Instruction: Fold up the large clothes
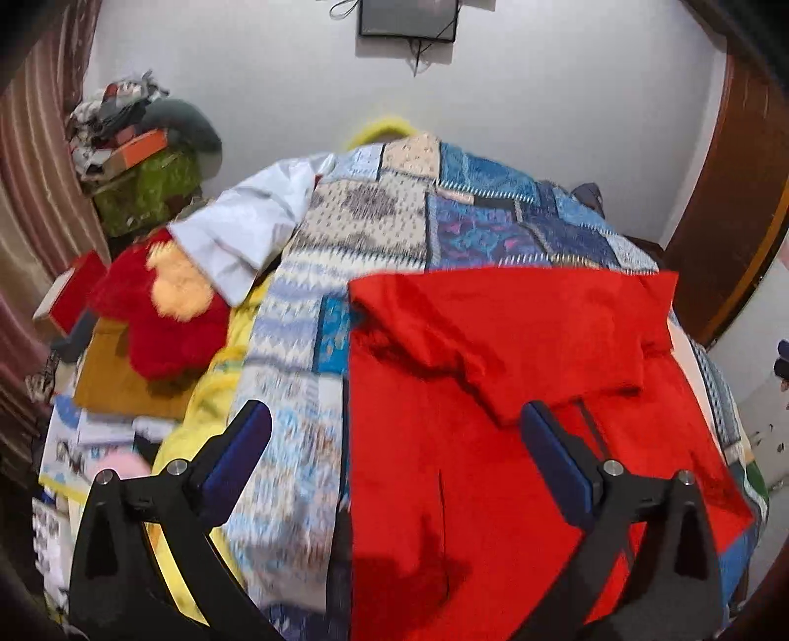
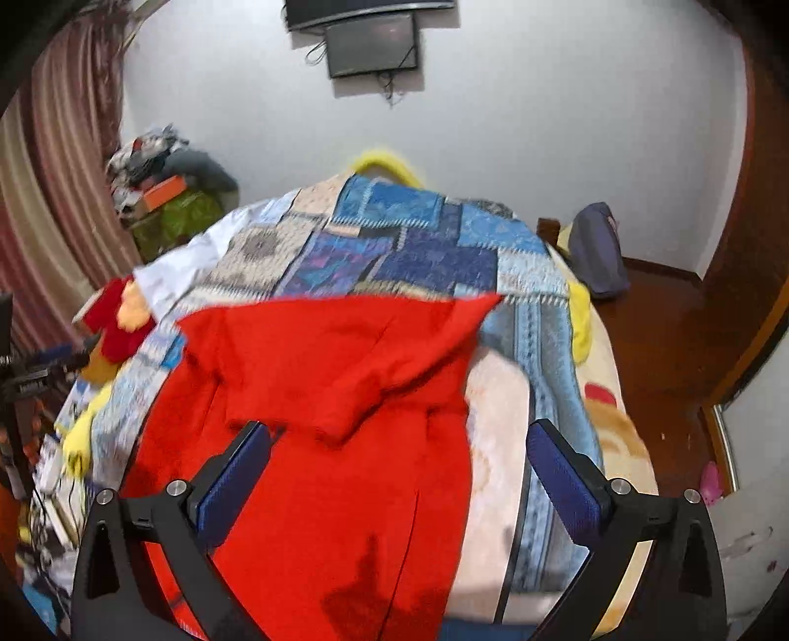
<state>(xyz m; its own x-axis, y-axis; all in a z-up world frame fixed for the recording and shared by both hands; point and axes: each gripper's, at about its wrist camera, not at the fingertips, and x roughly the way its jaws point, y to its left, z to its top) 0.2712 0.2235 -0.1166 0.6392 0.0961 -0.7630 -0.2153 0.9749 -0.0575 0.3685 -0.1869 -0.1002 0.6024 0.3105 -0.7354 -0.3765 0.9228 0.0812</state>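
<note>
Both our claws, left claw [image 1: 394, 434] and right claw [image 2: 399, 451], spread wide, holding nothing. Beyond them red garment [image 1: 518, 394] lies on patchwork bedspread [image 1: 384, 222], top already flopped over. Looks soft, light, limp; we'd pinch hem corners.

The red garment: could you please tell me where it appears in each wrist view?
Left wrist view: the red garment fills the lower right, over the patchwork bedspread.
Right wrist view: the red garment fills the lower centre-left.
Shared landmark: the wall-mounted screen, top centre.
</note>
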